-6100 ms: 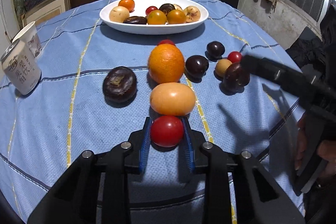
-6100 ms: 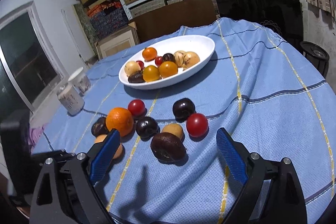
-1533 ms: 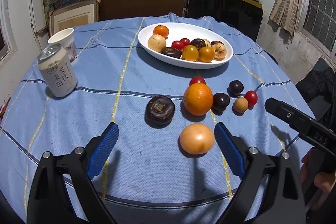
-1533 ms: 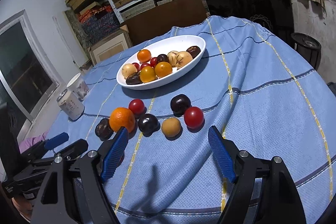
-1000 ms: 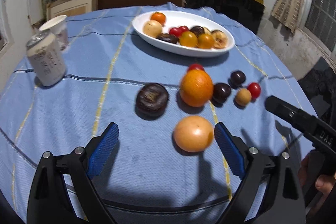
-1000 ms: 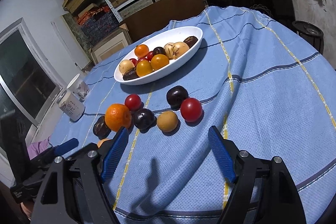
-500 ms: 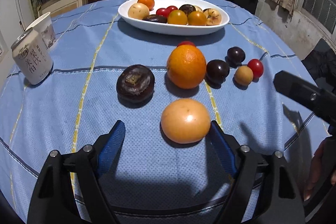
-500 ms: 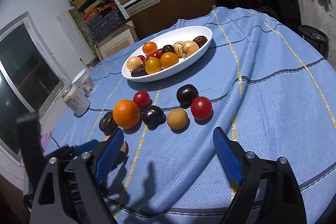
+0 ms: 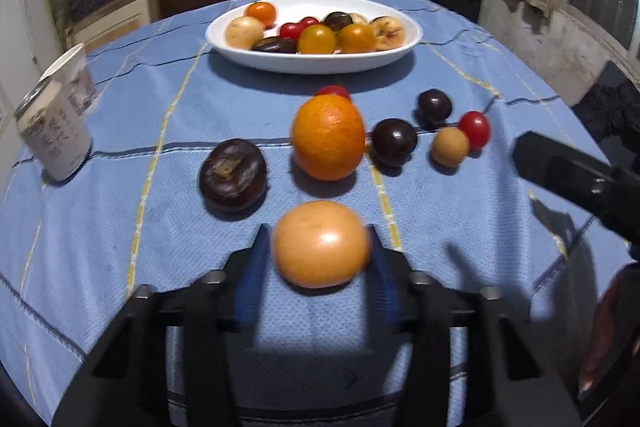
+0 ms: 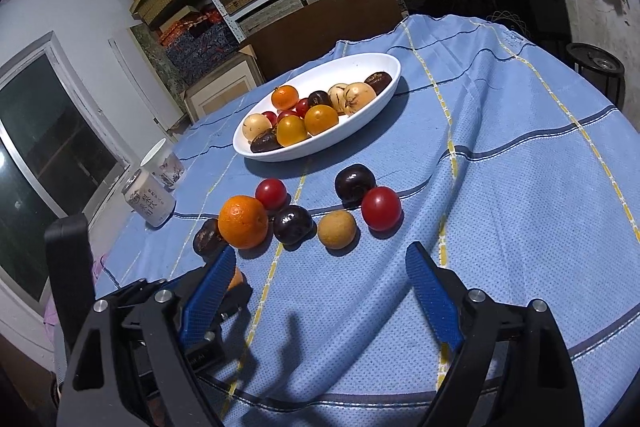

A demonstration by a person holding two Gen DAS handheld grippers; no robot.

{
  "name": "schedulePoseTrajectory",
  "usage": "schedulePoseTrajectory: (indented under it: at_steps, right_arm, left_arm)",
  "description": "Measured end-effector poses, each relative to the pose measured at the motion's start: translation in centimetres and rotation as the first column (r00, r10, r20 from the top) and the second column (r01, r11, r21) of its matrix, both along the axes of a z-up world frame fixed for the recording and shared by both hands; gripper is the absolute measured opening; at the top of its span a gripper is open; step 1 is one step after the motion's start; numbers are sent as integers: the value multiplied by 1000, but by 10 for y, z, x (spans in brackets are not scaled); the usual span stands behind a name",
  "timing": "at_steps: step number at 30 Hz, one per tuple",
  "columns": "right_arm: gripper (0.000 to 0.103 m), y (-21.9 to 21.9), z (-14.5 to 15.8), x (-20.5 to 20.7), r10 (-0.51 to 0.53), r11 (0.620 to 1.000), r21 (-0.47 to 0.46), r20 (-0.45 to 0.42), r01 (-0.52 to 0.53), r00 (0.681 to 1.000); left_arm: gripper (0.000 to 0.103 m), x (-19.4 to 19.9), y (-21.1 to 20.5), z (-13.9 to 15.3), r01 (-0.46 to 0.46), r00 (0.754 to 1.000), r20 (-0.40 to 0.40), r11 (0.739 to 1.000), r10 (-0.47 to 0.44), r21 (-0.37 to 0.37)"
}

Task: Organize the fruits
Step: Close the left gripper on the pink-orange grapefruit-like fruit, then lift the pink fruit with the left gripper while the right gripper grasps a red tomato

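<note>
My left gripper is shut on a pale orange round fruit just above the blue tablecloth. Beyond it lie a large orange, a dark brown flat fruit, two dark plums, a small tan fruit and red tomatoes. A white oval dish with several fruits stands at the back. My right gripper is open and empty above the cloth, short of the tan fruit and a red tomato. The dish shows in the right wrist view too.
A drink can and a paper cup stand at the table's left edge; both show in the right wrist view, can. Shelves with boxes and a dark chair stand behind the table. The round table's front edge is close below both grippers.
My left gripper moved forward and closed its jaws on the pale orange fruit. The right gripper stayed open and shifted slightly.
</note>
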State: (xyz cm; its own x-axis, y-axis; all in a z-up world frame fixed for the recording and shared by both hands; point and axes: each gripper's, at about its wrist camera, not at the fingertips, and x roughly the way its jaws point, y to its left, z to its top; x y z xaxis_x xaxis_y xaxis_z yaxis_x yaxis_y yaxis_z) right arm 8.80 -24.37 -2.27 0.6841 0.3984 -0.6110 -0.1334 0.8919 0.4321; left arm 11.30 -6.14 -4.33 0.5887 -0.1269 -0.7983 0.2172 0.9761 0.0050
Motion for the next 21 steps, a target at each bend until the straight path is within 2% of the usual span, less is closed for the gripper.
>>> schedulePoseTrajectory:
  at_steps: [6,9,15,18,19,20,21]
  right_arm:
    - [88,2,-4,2,-5,1000,-25,-14,5,1000]
    - [88,5,-7,3,11,999,-35,-13,-11,1000]
    - [88,14,12,-6,32,995,-94,57,-26,998]
    - [88,17,20,-2,21,970,-244,72,-3,997]
    - [87,15,20,3,-12,946,-322,66,32,998]
    - [84,12,19,6,-18,940,-340,65,39,998]
    - [75,7,18,12,-11,940,-339,52,28,999]
  left_arm:
    - [44,1,6,1,12,1000,-11,999,-12,-46]
    - [44,1,7,1,14,1000,-11,999,-14,-44]
    - [44,2,10,1,15,1000,-19,998,-16,-61]
    - [44,2,8,0,23,1000,-12,999,-24,-40]
    - [44,2,8,0,24,1000,-12,999,-25,-39]
    - [44,2,8,0,24,1000,-15,999,-25,-42]
    - [44,2,9,0,24,1000,-18,999,-25,-47]
